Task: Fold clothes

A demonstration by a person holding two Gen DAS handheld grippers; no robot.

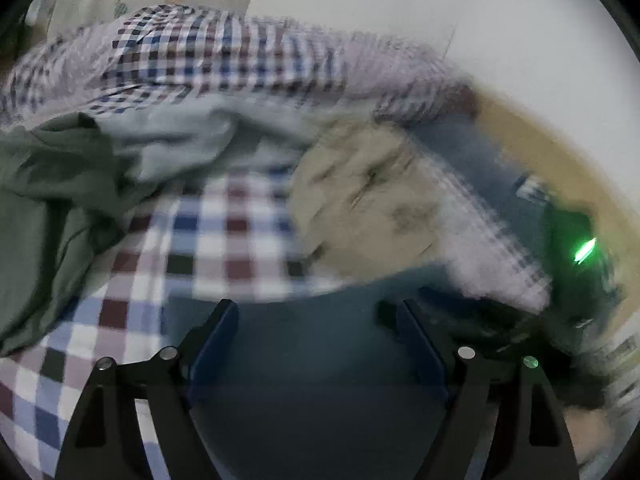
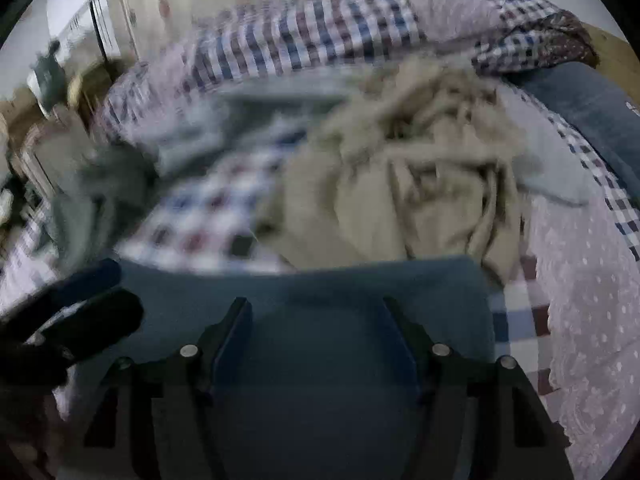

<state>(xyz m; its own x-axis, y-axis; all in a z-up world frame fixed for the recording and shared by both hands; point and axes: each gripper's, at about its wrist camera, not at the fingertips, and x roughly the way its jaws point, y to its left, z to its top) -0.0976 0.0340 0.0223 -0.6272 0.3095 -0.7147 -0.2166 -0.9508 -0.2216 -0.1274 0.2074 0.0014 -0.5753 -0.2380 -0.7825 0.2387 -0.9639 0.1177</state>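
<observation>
- Left gripper [image 1: 312, 308]: jaws spread wide, nothing between them; hangs over a dark blue garment [image 1: 312, 360] lying flat at near edge of the bed.
- Right gripper [image 2: 316, 304]: jaws likewise wide apart, empty, above the same blue garment [image 2: 320, 292]; contact w/ cloth cannot be told, both views blurred.
- Left gripper also shows in right wrist view, near left [image 2: 76, 312], at the blue garment's left edge.
- Checked bedsheet [image 1: 224, 240], white/blue/maroon, covers the bed under all the clothes.
- Beige garment [image 2: 420, 184]: crumpled heap, centre-right, just beyond the blue one, far edge touching it.
- Green garment [image 1: 48, 200]: bunched at left.
- Pale grey garment [image 1: 180, 144]: far centre, beside the green one, possibly overlapping it.
- Rolled checked quilt [image 2: 320, 32] along far side.
- Lilac lace-trimmed cover [image 2: 580, 300] at right.
</observation>
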